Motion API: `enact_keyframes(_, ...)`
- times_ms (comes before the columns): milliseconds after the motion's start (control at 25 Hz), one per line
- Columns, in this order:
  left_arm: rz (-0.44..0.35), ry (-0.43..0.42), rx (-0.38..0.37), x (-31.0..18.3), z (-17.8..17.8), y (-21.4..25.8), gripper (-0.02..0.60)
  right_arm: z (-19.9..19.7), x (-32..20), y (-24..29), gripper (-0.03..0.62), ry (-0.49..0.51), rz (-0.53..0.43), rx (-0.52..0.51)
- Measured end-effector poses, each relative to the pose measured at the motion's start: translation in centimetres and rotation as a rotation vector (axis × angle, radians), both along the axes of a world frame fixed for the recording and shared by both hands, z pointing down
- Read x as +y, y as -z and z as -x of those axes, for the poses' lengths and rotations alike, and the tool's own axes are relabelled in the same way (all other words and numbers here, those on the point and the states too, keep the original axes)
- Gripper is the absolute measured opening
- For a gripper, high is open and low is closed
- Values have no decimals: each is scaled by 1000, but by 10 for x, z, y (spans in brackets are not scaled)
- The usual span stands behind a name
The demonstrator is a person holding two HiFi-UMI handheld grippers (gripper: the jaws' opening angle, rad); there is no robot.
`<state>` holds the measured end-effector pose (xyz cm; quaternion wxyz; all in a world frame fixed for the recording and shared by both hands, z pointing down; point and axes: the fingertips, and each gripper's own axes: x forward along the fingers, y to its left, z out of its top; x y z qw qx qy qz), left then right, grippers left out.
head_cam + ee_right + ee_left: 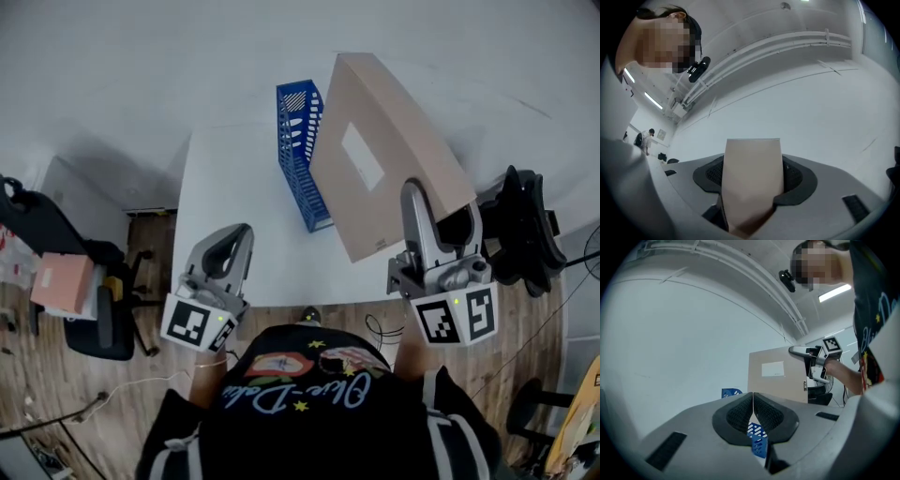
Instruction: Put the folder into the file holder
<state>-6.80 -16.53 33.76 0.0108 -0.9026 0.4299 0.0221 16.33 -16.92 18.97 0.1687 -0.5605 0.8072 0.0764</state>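
White table fills your view. Your left gripper hovers near its front edge, jaws together on nothing. The blue file holder stands at centre. Just right of it, your right gripper clamps the folder aloft by its near edge. The folder could swing and tip the narrow holder, so use the open tabletop to the left.

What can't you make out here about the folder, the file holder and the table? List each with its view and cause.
- Print on the label of the folder: too small in head view and left gripper view.
- File holder: in left gripper view, mostly hidden behind the shut jaws of the left gripper.
- Table: absent from right gripper view, where the folder clamped in the right gripper fills the middle.
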Motion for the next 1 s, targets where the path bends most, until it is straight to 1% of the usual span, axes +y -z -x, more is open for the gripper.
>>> enact_keyframes(160, -7, 34, -11, -12, 3, -2, 5, 6, -21, -4, 275, 56, 7, -27)
enact_keyframes(320, 4, 43, -3, -27, 8, -8, 5, 15, -42, -3, 275, 69, -9, -16)
enact_keyframes(600, 16, -2, -8, -47, 21, -6, 5, 29, -66, 4, 275, 28, -31, -24)
enact_keyframes(800, 19, -26, -1, -59, 37, 2, 5, 41, -80, 2, 275, -1, -9, -28)
enact_keyframes(1000, 22, -37, -7, -66, 48, -2, 5, 50, -95, -5, 275, -19, 10, -18)
